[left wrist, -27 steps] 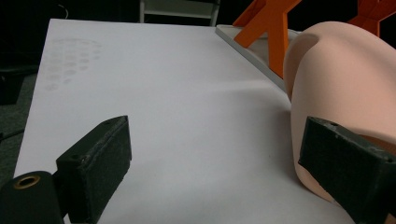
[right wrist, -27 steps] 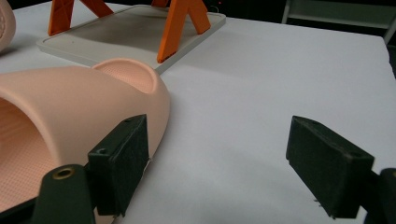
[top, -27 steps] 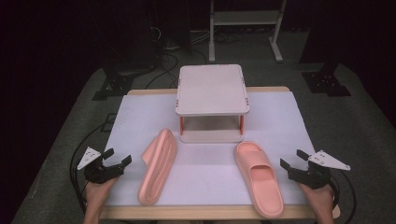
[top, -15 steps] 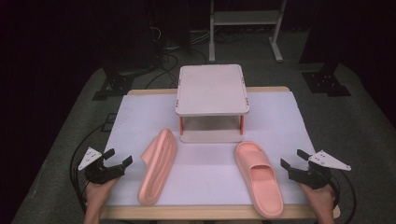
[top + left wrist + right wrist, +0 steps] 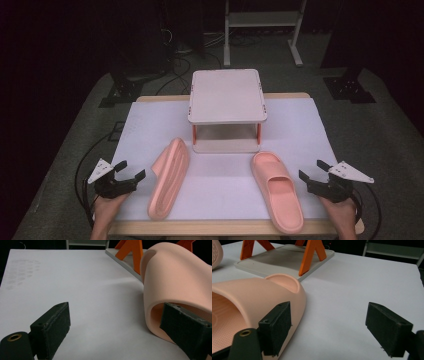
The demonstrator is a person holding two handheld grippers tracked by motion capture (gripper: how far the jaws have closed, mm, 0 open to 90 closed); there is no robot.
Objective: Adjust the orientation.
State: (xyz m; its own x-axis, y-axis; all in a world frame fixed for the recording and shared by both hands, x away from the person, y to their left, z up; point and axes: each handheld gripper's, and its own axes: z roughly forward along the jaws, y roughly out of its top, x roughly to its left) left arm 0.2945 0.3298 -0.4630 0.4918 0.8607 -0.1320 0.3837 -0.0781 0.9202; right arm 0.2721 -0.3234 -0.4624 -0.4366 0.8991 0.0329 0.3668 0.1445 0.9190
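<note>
Two pink slide sandals lie on the white table. The left sandal (image 5: 169,177) rests on its side, its strap (image 5: 172,282) looming right of my left gripper's jaws. The right sandal (image 5: 276,190) sits sole down, its toe end (image 5: 262,297) close to my right gripper's left jaw. My left gripper (image 5: 131,172) hovers open at the table's left front, apart from the left sandal. My right gripper (image 5: 311,170) stands open at the right front, just beside the right sandal. Both grippers (image 5: 120,332) (image 5: 334,330) have nothing between the jaws.
A small two-tier rack (image 5: 227,95) with a pale top and orange legs (image 5: 310,256) stands at the table's middle back. Its low base tray (image 5: 279,261) is bare. The table (image 5: 310,130) has dark floor, cables and stands around it.
</note>
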